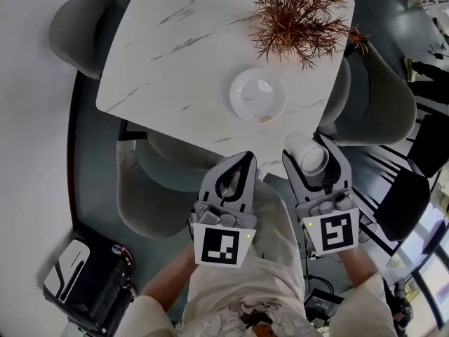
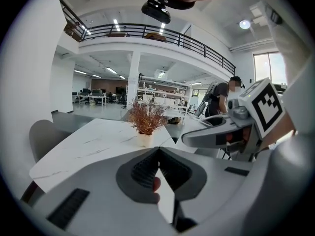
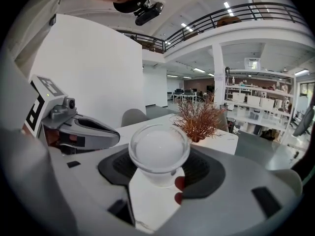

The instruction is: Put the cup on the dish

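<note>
**Cup in our right gripper, dish waiting on the table**

We are holding the white cup [image 1: 309, 154] in our right gripper [image 1: 312, 152], whose two jaws are pressing on the cup's sides. In the right gripper view the cup [image 3: 159, 151] is sitting between the dark pads with its round rim turned toward the camera. The right gripper [image 3: 160, 157] is opened only as far as the cup's width.

From the head view, we are carrying the cup over the near edge of the white marble table [image 1: 175, 48], close to its right corner. It is not touching the dish [image 1: 257, 95]. The dish is lying flat on the table, further in and a little to the left of the cup, with nothing on it. Beyond the dish, a dried reddish plant [image 1: 298, 16] is standing near the far right corner.

We are keeping our left gripper [image 1: 247, 157] beside the right one, just off the near edge of the table. Its jaws are meeting at the tips and holding nothing, as the left gripper view shows [image 2: 158, 154].

Grey chairs [image 1: 77, 27] are standing around the table.
</note>
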Motion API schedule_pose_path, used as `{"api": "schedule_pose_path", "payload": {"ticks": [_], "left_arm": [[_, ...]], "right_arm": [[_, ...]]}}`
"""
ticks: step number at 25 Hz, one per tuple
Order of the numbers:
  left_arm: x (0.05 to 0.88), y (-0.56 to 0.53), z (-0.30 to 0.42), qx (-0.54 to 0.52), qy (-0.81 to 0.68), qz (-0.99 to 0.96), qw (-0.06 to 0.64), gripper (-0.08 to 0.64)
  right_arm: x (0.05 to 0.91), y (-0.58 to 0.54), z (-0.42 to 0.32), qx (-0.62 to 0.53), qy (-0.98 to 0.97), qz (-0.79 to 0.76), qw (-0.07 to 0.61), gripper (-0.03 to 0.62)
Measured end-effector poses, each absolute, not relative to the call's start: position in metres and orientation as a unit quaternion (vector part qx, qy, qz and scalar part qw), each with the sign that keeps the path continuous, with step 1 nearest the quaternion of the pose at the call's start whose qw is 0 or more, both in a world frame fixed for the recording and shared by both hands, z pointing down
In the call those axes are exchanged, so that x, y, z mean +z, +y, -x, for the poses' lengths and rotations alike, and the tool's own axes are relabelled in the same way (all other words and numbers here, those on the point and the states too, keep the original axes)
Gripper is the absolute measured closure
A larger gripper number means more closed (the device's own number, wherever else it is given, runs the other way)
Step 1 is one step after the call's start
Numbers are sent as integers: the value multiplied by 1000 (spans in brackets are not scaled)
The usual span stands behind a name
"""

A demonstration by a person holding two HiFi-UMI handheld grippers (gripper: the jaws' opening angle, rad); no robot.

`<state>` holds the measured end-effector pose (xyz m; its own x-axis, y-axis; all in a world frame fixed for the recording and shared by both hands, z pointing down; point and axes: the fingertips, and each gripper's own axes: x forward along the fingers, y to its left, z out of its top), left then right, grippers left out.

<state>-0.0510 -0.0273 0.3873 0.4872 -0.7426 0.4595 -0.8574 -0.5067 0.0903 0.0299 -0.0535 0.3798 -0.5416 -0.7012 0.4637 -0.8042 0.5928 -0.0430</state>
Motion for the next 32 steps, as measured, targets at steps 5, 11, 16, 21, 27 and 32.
{"api": "schedule_pose_path", "payload": {"ticks": [5,11,16,21,27,32], "left_arm": [[403,-35,56,194,-472,-845,159,555],[426,-43,56,201,-474,-840,170,555],[445,-54,60,201,-479,-839,165,555],[466,-59,61,204,-481,-836,168,555],[493,-65,62,207,-482,-833,176,555],[510,-67,62,206,-485,-830,181,555]], "right_arm": [[395,-67,-21,141,-868,-430,204,333],[421,-84,-21,140,-866,-429,215,333],[442,-98,-17,123,-870,-422,224,333],[463,-106,-9,127,-872,-414,229,333],[496,-116,-3,127,-871,-407,241,333],[520,-122,2,131,-871,-400,254,333]]}}
